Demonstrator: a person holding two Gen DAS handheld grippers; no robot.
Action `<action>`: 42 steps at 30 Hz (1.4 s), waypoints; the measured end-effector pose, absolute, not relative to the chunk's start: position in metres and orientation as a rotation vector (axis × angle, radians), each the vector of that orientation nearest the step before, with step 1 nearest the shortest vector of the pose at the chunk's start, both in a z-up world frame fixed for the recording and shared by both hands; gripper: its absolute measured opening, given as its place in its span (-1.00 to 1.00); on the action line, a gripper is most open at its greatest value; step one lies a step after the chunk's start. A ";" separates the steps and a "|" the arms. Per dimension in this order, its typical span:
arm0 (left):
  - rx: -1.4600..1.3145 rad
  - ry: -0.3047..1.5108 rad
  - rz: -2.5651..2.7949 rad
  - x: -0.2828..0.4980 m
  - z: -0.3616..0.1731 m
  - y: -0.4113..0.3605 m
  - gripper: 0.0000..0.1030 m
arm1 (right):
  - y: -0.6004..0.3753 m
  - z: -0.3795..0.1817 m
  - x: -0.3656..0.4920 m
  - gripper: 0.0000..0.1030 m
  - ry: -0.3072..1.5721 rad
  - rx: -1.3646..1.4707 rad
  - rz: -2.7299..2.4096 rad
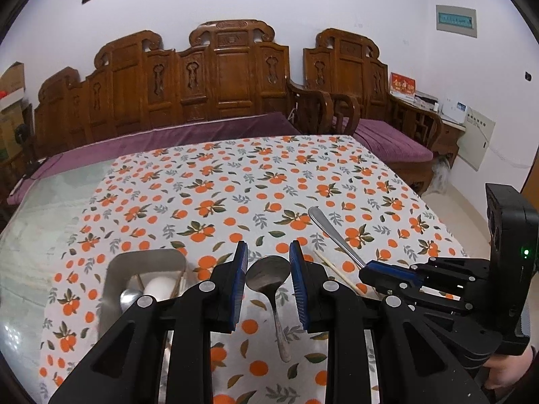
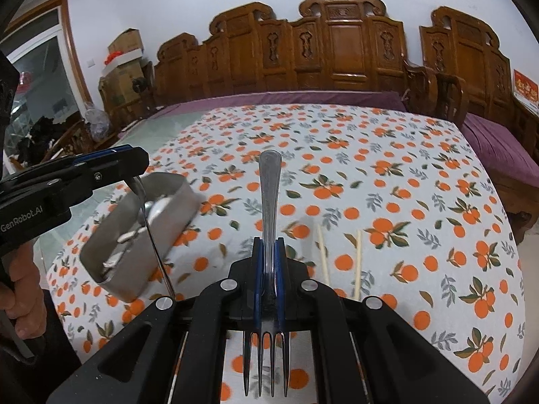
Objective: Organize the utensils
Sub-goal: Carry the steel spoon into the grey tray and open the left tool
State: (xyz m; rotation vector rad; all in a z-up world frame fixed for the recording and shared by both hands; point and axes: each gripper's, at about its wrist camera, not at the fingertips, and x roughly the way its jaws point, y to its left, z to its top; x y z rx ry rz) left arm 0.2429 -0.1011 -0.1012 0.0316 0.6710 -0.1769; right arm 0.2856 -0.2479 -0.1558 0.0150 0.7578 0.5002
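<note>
My left gripper [image 1: 268, 249] is shut on a metal spoon [image 1: 268, 274], its pads pressing the sides of the bowl while the handle hangs down above the tablecloth. The right wrist view shows the same spoon [image 2: 151, 235] dangling from the left gripper [image 2: 134, 165] beside a metal utensil holder [image 2: 182, 208]. My right gripper [image 2: 268, 242] is shut on a metal fork [image 2: 269, 185], handle pointing forward, tines toward the camera. In the left wrist view that fork [image 1: 331, 234] sticks out of the right gripper [image 1: 367, 269]. A pair of chopsticks [image 2: 323, 256] lies on the cloth.
The holder [image 1: 111, 286] contains a white spoon, a metal spoon and chopsticks. An orange-print tablecloth [image 1: 235, 185] covers the table; bare glass [image 1: 50, 208] shows at its left. A carved wooden bench [image 1: 219, 77] with purple cushions stands behind. A person's hand [image 2: 23, 289] grips the left tool.
</note>
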 end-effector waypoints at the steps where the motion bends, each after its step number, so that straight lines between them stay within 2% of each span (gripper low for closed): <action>1: 0.030 0.668 -0.175 0.240 -0.098 -0.097 -0.54 | -0.245 -0.154 0.284 -0.84 0.754 0.015 0.509; 18: 0.009 0.666 -0.090 0.219 -0.075 -0.005 -0.54 | -0.187 -0.124 0.244 -0.84 0.673 -0.051 0.605; 29: 0.042 0.786 -0.043 0.236 -0.112 0.044 -0.54 | -0.161 -0.133 0.231 -0.84 0.683 -0.094 0.626; 42: 0.035 0.881 -0.049 0.267 -0.163 0.048 -0.53 | -0.160 -0.140 0.233 -0.84 0.708 -0.089 0.613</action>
